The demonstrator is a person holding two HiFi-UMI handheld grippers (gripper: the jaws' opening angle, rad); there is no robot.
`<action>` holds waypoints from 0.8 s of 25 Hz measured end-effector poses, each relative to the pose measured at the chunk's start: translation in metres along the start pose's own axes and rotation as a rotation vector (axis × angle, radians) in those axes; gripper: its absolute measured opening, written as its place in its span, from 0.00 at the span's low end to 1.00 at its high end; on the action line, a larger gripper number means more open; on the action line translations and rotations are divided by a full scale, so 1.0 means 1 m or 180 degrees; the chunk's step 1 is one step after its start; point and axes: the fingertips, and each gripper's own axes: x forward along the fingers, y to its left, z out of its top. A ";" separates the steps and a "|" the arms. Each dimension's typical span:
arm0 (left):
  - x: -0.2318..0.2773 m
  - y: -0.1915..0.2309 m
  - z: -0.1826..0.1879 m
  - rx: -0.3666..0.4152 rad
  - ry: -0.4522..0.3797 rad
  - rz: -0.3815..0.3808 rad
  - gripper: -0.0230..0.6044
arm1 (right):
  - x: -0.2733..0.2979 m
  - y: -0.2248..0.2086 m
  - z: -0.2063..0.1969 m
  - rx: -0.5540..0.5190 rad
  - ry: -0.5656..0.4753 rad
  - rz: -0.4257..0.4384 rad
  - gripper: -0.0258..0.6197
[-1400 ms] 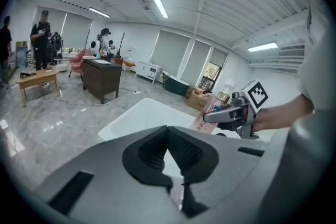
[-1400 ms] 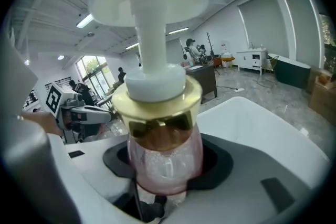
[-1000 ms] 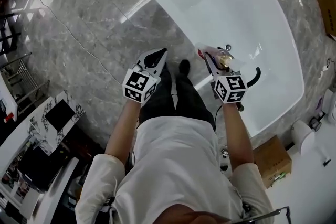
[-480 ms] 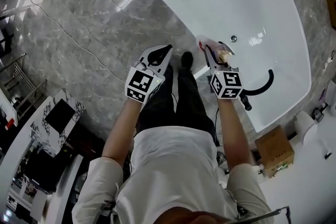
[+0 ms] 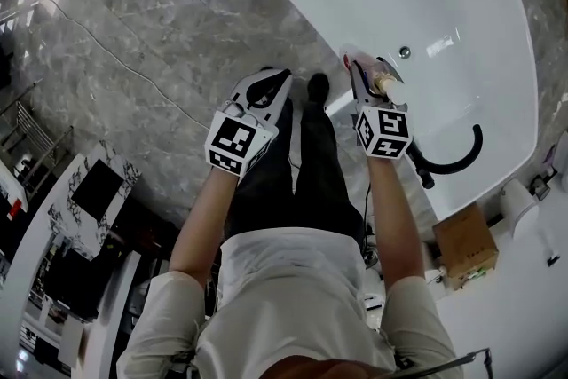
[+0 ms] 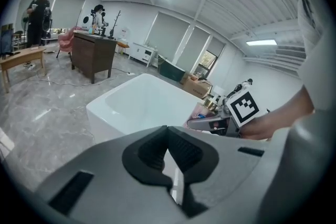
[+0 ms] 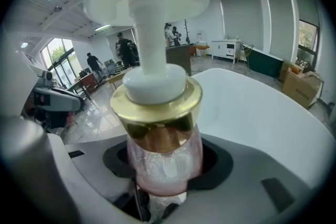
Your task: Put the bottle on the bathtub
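Note:
A clear pink pump bottle [image 7: 160,157] with a gold collar and white pump head is clamped between the jaws of my right gripper [image 7: 164,176]. In the head view the right gripper [image 5: 371,89] holds the bottle [image 5: 383,84] over the near rim of the white bathtub [image 5: 497,31]. My left gripper [image 5: 264,91] hovers over the grey floor to the left of the tub, jaws shut with nothing between them. In the left gripper view the left gripper [image 6: 168,147] looks toward the tub [image 6: 142,105] and the bottle [image 6: 210,105].
A black curved faucet [image 5: 453,160] stands at the tub's near end. A cardboard box [image 5: 466,246] sits on the floor at right. The person's legs and a black shoe [image 5: 317,87] are between the grippers. A cable [image 5: 106,44] runs over the marble floor.
The view has shifted so the tub sits further up and right. The right gripper with the bottle has moved slightly up along the tub's rim. The left gripper stayed shut.

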 end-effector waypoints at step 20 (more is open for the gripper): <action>0.016 0.010 -0.046 -0.0109 0.0138 -0.0044 0.04 | 0.027 -0.002 -0.023 -0.0404 -0.0082 -0.0130 0.41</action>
